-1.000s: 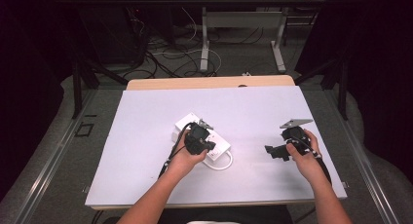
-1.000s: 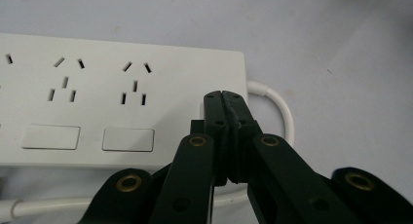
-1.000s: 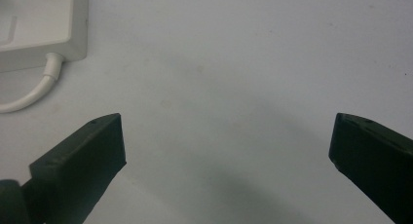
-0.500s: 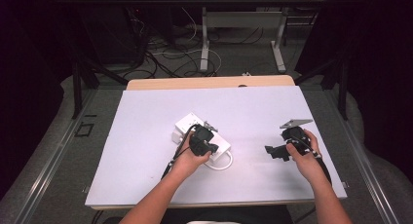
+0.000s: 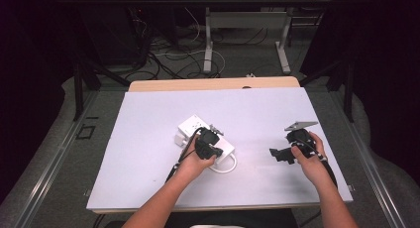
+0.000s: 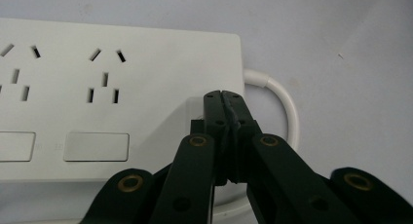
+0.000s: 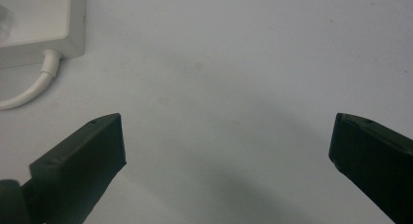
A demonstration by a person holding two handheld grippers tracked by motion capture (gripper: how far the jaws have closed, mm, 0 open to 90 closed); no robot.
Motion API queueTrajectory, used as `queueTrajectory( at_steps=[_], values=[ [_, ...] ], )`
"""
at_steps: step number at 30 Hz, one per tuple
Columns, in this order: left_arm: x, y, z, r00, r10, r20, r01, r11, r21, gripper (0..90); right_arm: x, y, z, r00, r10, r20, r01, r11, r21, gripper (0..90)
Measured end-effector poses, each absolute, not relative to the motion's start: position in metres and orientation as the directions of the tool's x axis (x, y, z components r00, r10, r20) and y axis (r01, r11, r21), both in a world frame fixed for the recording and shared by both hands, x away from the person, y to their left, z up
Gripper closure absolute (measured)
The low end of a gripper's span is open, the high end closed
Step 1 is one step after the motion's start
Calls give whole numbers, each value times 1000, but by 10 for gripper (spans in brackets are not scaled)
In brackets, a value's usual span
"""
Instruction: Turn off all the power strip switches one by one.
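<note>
A white power strip [image 5: 190, 126] lies slantwise near the middle of the white table, its white cable [image 5: 229, 164] looping from the nearer end. My left gripper [image 5: 210, 147] points down at that end. In the left gripper view its jaws are shut, tips together [image 6: 223, 95] over the power strip's top face [image 6: 146, 78] beside the cable [image 6: 287, 102], with nothing seen between them. My right gripper [image 5: 280, 155] hovers to the right, apart from the strip. It is open [image 7: 227, 121] over bare table, with the strip's corner [image 7: 39, 19] and cable [image 7: 29, 92] at the upper left.
The white table top [image 5: 148, 178] ends in a wooden strip [image 5: 213, 84] at the far edge. Beyond it, on the floor, stand desk legs [image 5: 208, 44] and loose cables [image 5: 168, 54]. A grey plate [image 5: 299, 125] tops the right gripper.
The left gripper has shifted slightly toward the strip's cable end. The right hand and gripper have kept still.
</note>
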State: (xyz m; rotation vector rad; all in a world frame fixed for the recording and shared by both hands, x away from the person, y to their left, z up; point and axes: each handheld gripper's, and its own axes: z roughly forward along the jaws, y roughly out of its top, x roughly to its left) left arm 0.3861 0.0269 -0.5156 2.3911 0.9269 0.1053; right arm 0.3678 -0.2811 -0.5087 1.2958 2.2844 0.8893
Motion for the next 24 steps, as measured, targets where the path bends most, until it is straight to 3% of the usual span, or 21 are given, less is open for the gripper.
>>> queueTrajectory(
  at_steps=[15, 24],
  values=[
    [383, 25, -518, 750, 653, -107, 597, -597, 536, 900, 367, -280, -509, -514, 858, -10, 628, 384, 676, 0],
    [385, 30, -516, 749, 647, -144, 606, -579, 546, 900, 367, -280, -509, -515, 857, -6, 630, 383, 676, 0]
  ],
)
